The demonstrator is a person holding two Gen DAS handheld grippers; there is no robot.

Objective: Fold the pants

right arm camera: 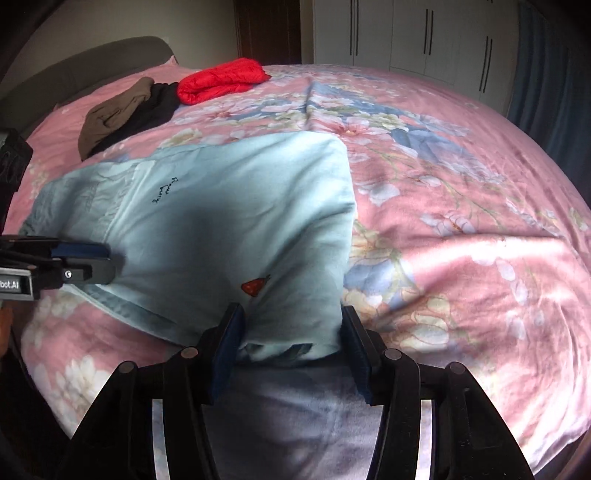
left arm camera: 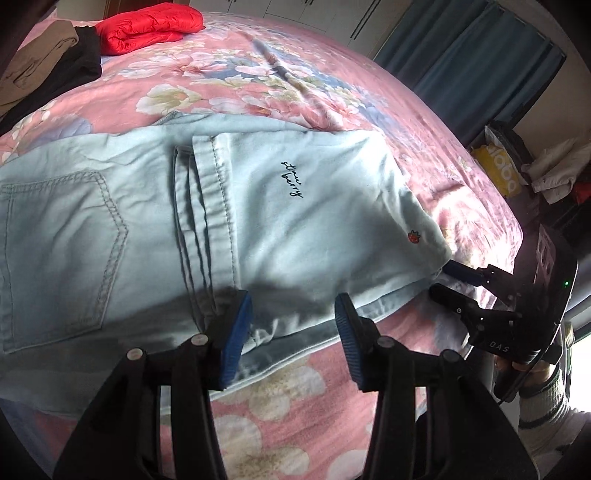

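The left gripper (left arm camera: 293, 330) hangs over the near edge of the pale blue pants (left arm camera: 258, 221), its blue-padded jaws parted with the hem between them but neither pad pressing on it. The right gripper (right arm camera: 291, 349) straddles the near right corner of the folded cloth; fabric fills the gap between its jaws, and whether the pads pinch it cannot be told. From the left wrist, that right gripper (left arm camera: 448, 278) shows at the right corner, held by a hand (left arm camera: 532, 373) in a striped cuff. The pants lie folded on the near part of a pink floral bedspread (right arm camera: 461, 240), a back pocket (left arm camera: 62, 251) to the left, dark script and a small strawberry patch (right arm camera: 255, 286) on top. At the far left lie a red jacket (right arm camera: 221, 79) and brown and black clothes (right arm camera: 125, 110). Beyond the bed stand white wardrobe doors (right arm camera: 406, 33)
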